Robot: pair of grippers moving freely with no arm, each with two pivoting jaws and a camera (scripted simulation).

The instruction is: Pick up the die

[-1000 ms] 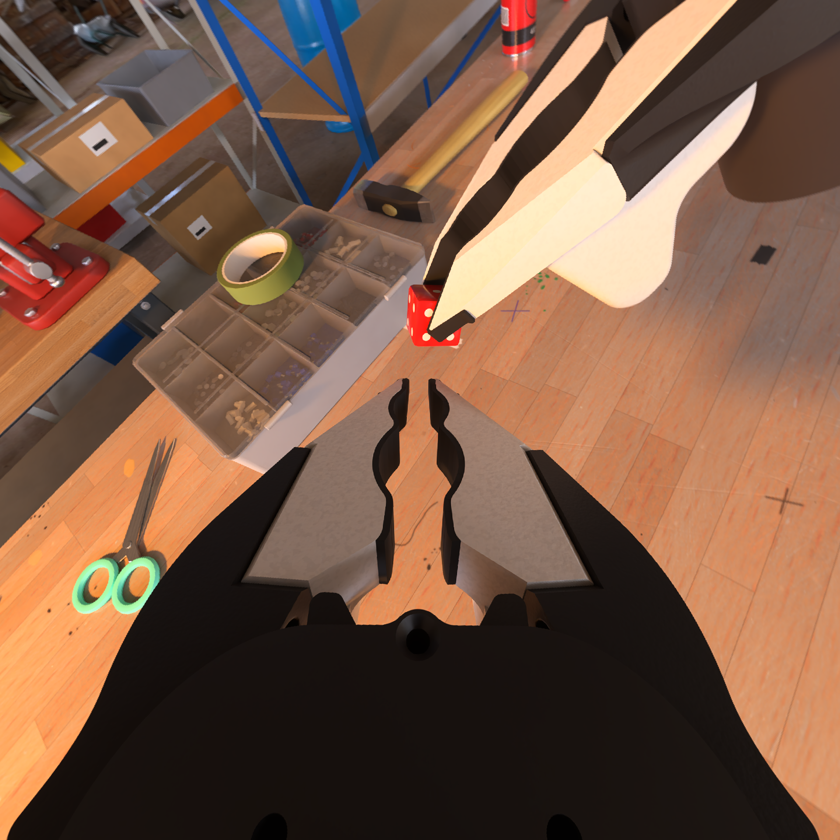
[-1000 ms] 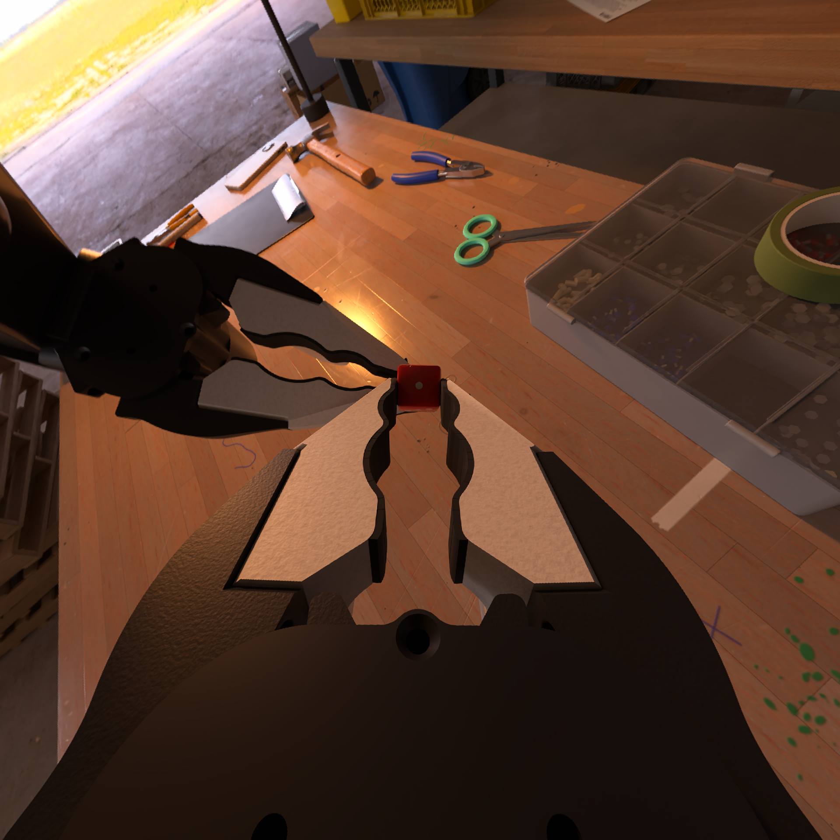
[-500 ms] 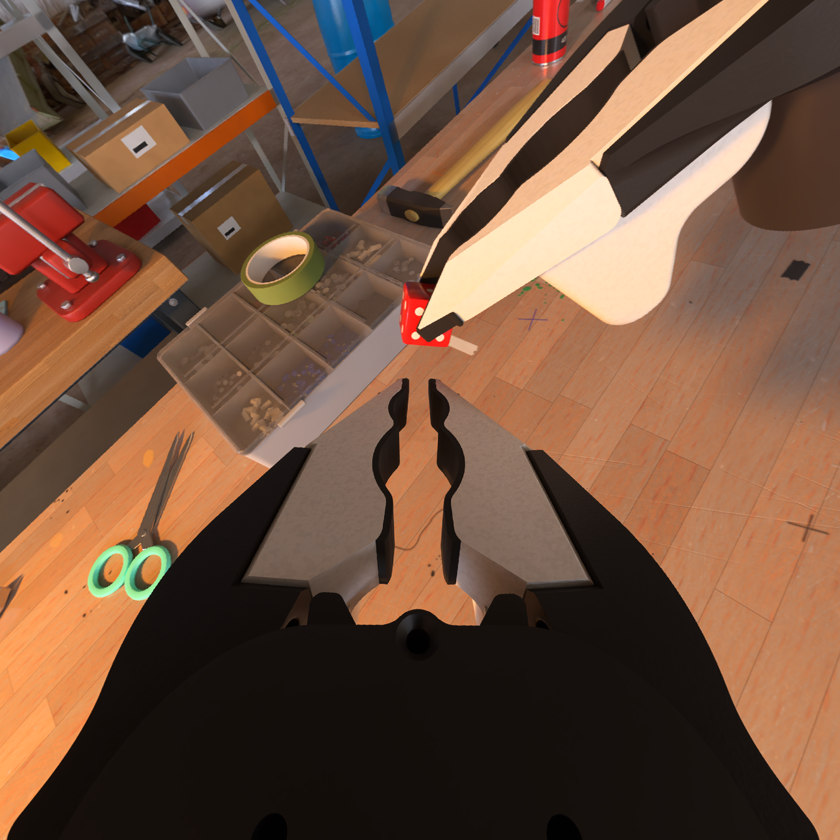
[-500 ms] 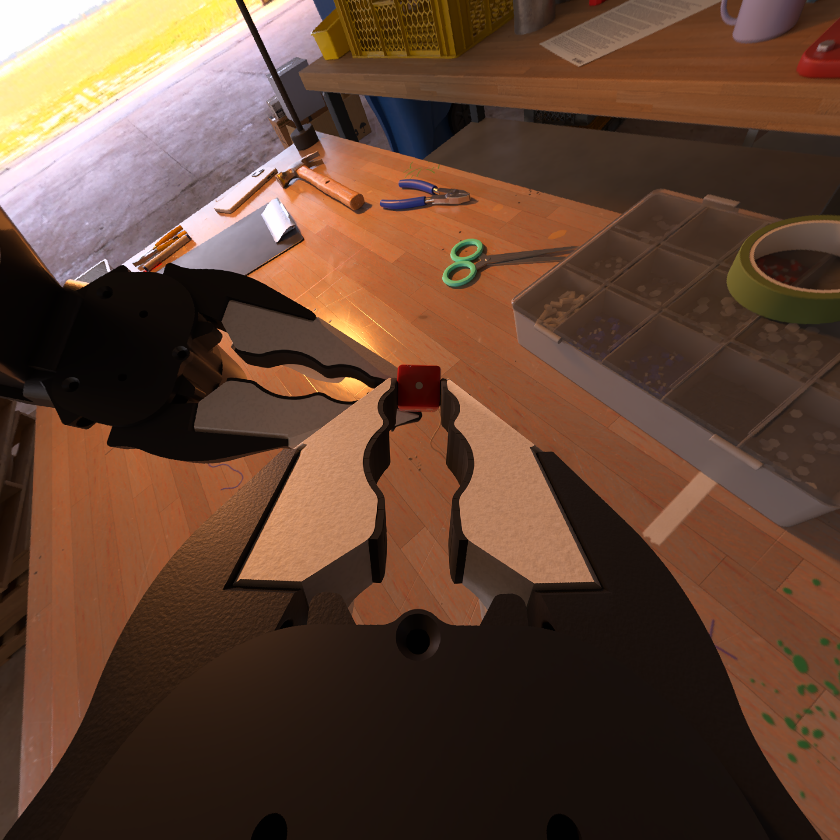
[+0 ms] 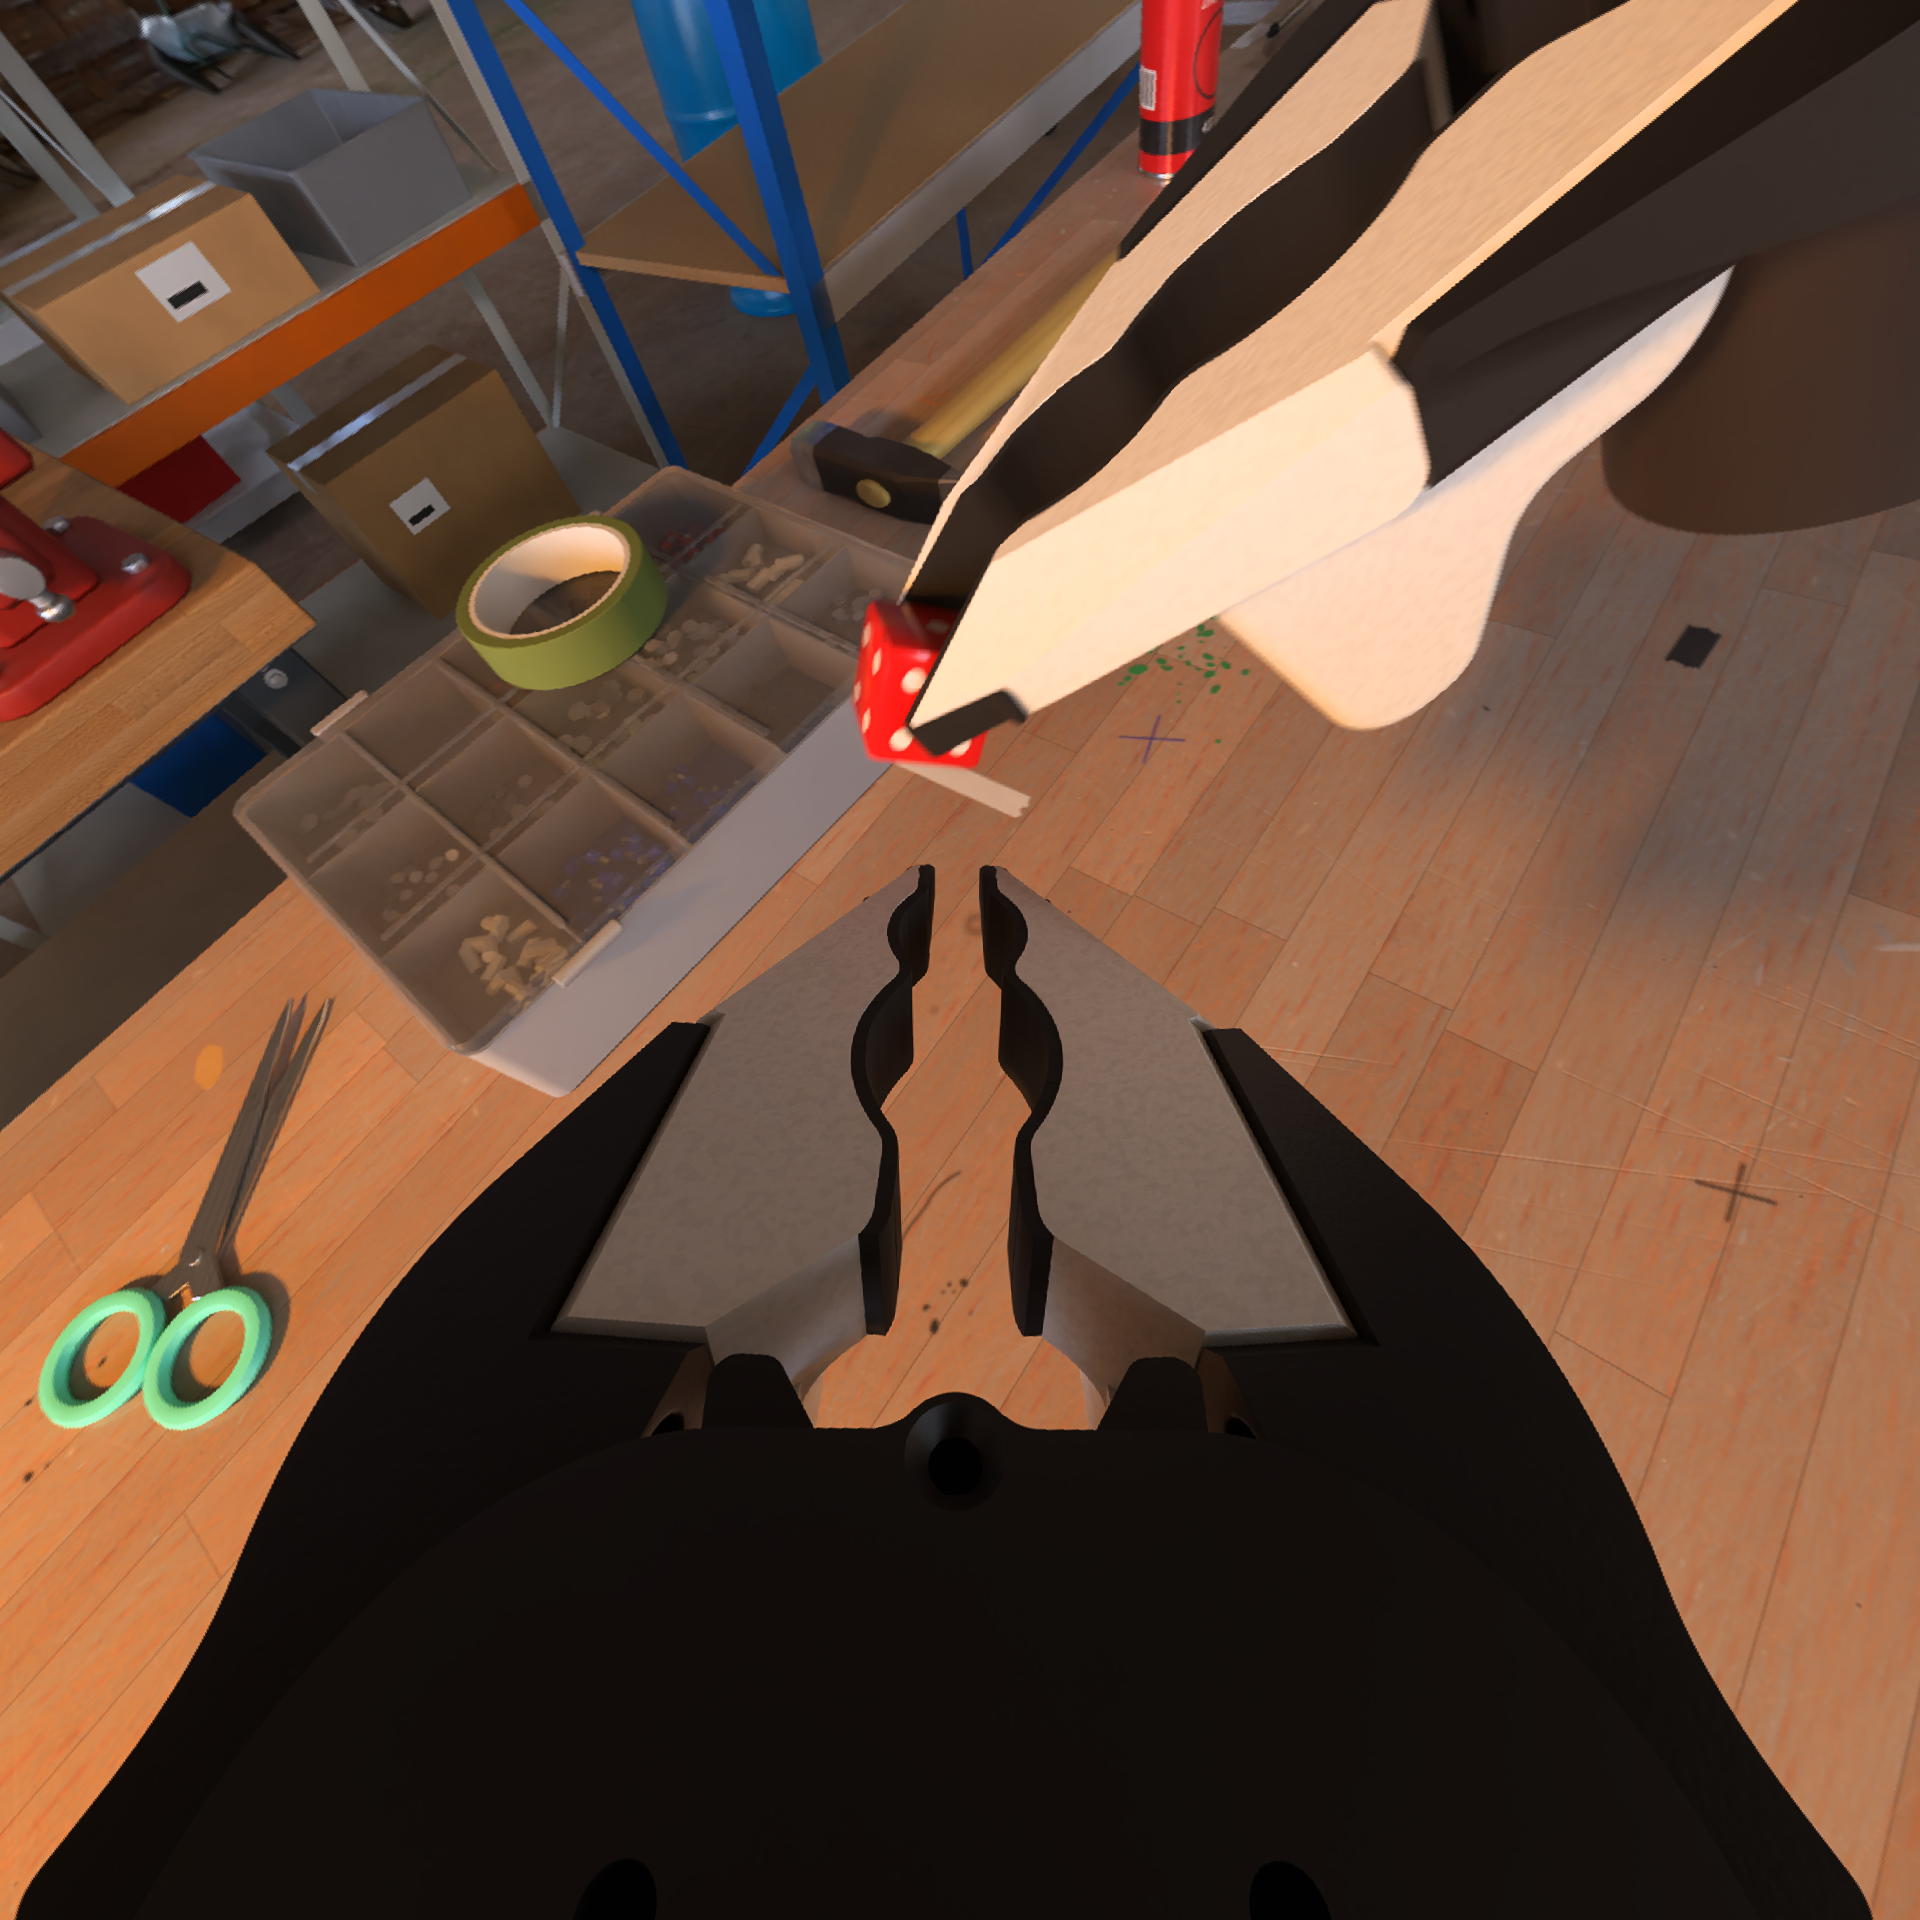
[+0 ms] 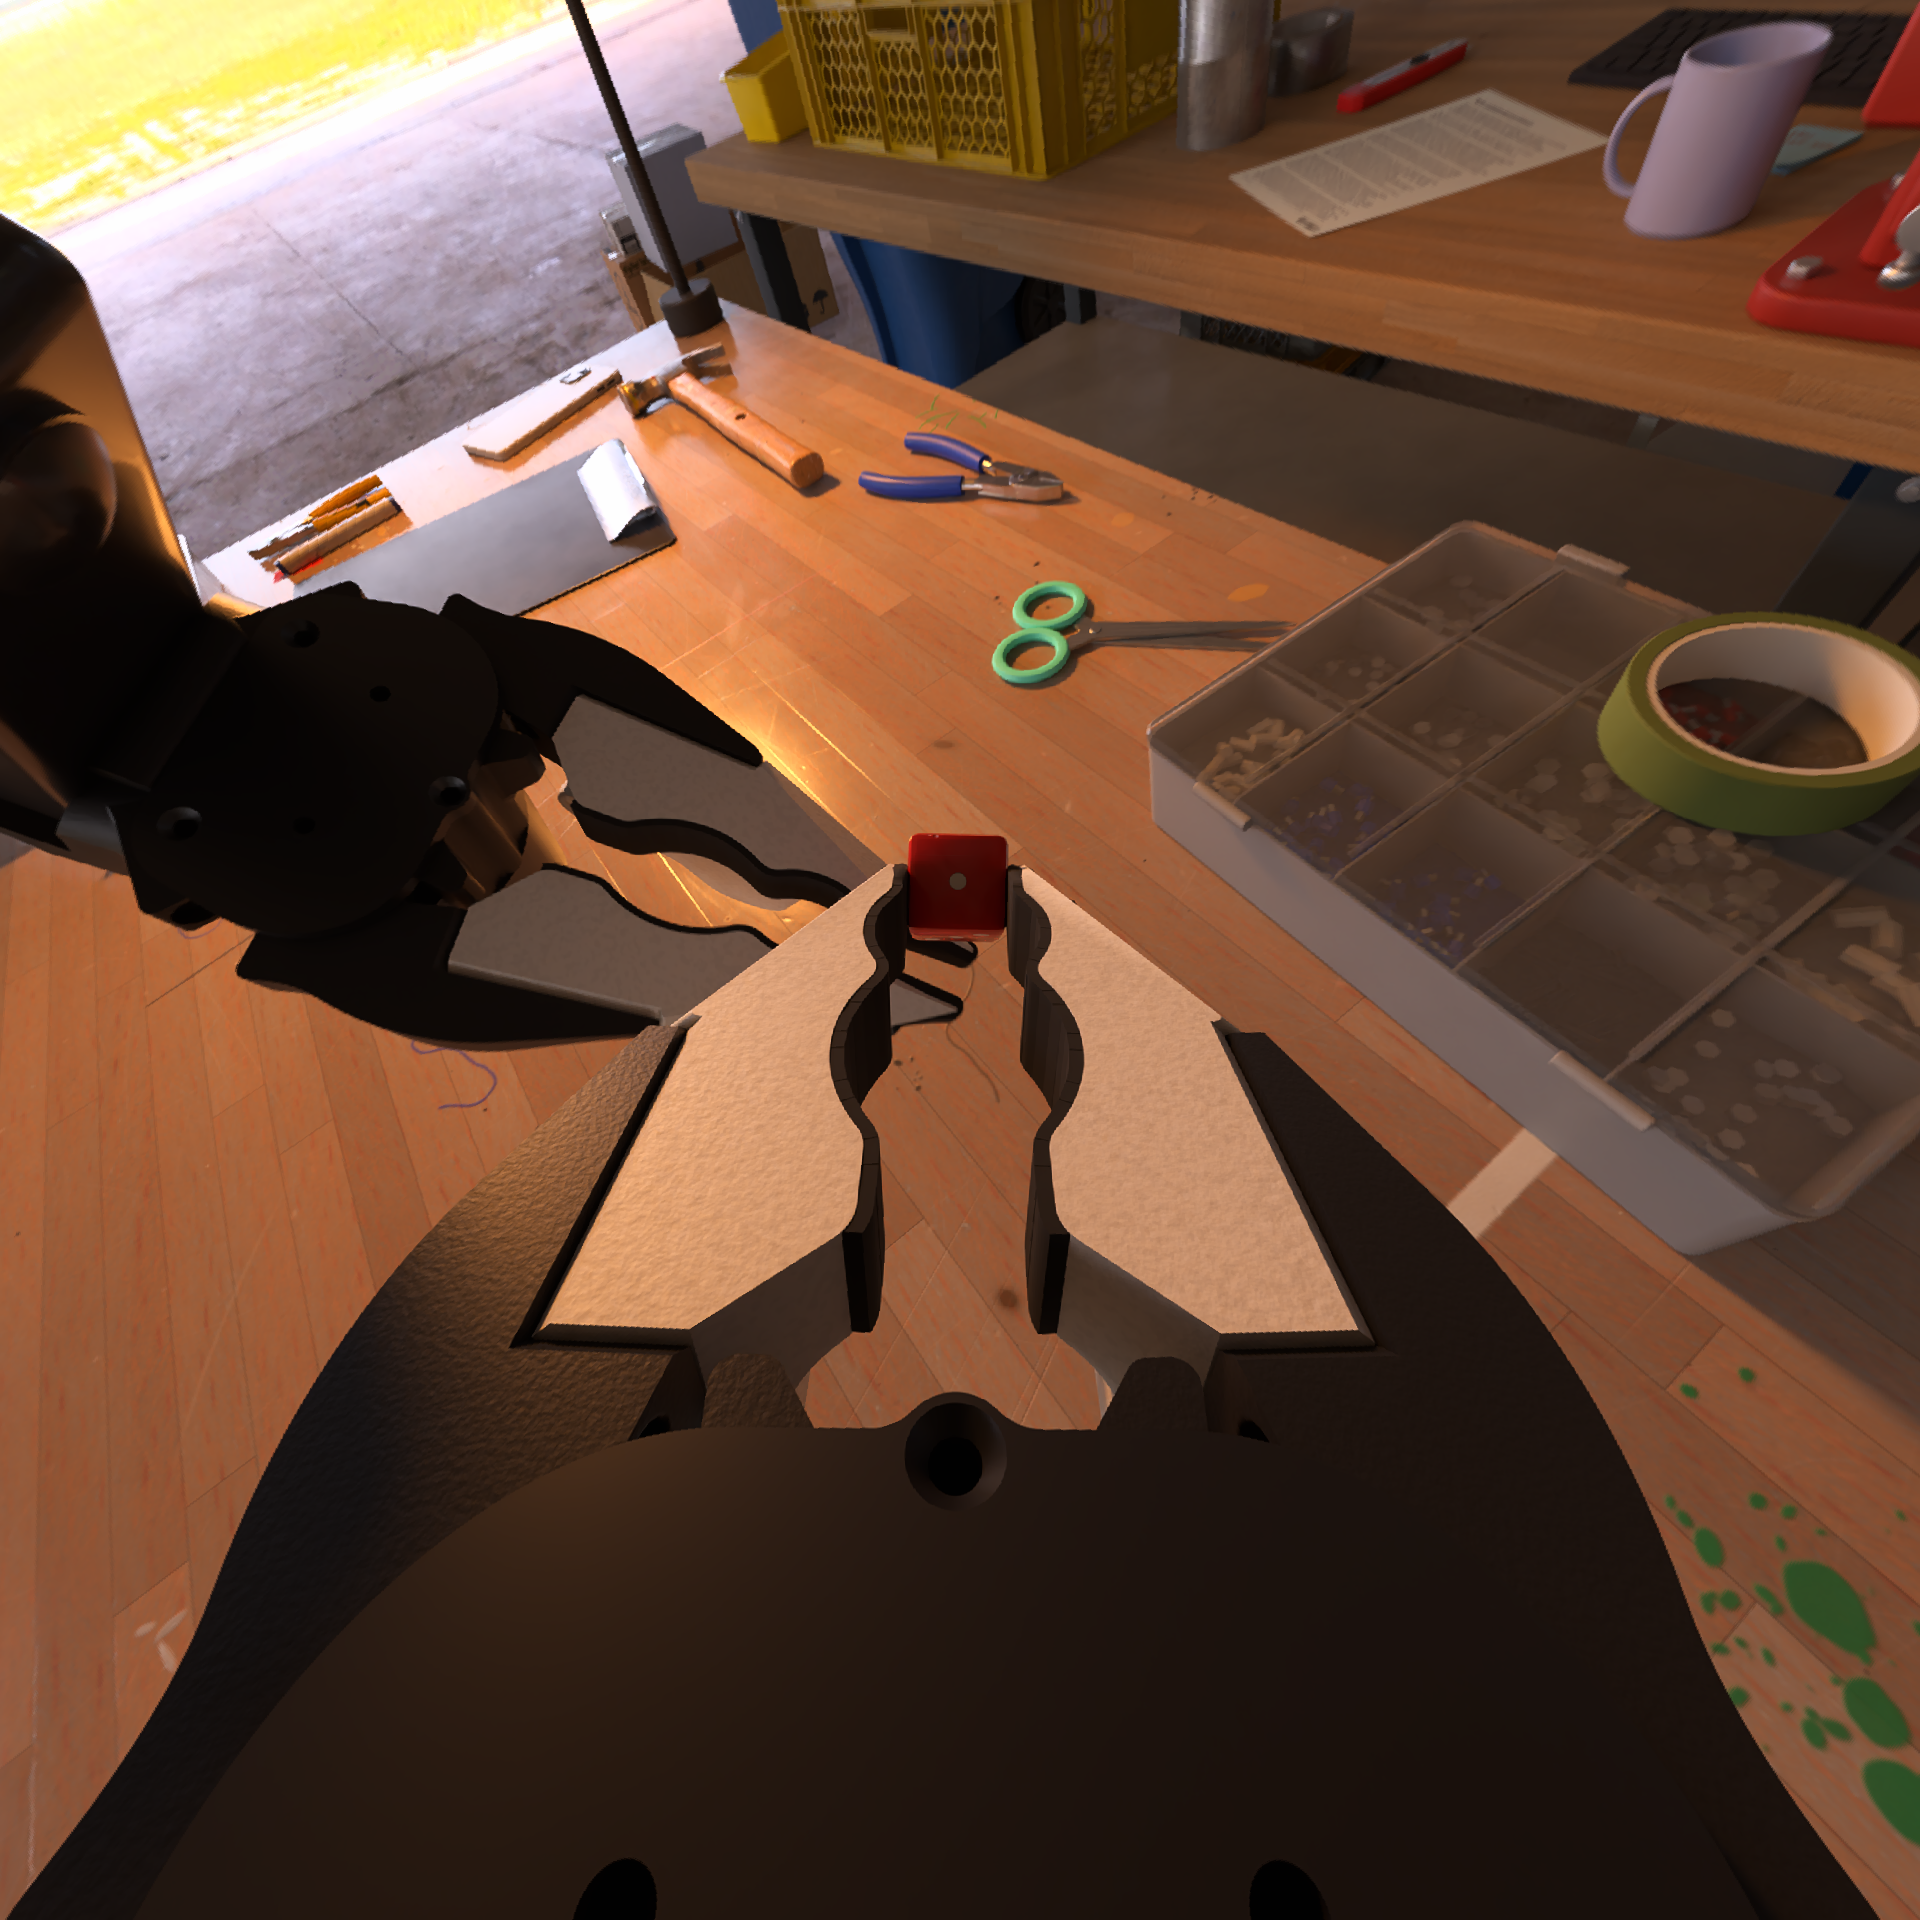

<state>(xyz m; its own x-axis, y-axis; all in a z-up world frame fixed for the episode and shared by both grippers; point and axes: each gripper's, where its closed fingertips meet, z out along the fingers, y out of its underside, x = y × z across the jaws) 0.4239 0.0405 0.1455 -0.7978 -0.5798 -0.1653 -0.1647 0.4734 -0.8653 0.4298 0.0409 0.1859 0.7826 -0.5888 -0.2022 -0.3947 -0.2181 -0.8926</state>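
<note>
My right gripper is clamped on the red die, which is clear of the workbench. My left gripper is nearly closed and empty, just beside it. The parts organiser bearing a green tape roll lies close by; scissors lie farther off.

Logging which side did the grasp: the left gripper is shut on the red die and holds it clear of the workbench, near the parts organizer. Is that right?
Not quite: it is the right gripper that is shut on the red die, as the right wrist view shows. The left gripper holds nothing. The rest stands: the die hangs clear of the workbench, near the parts organizer.
</note>
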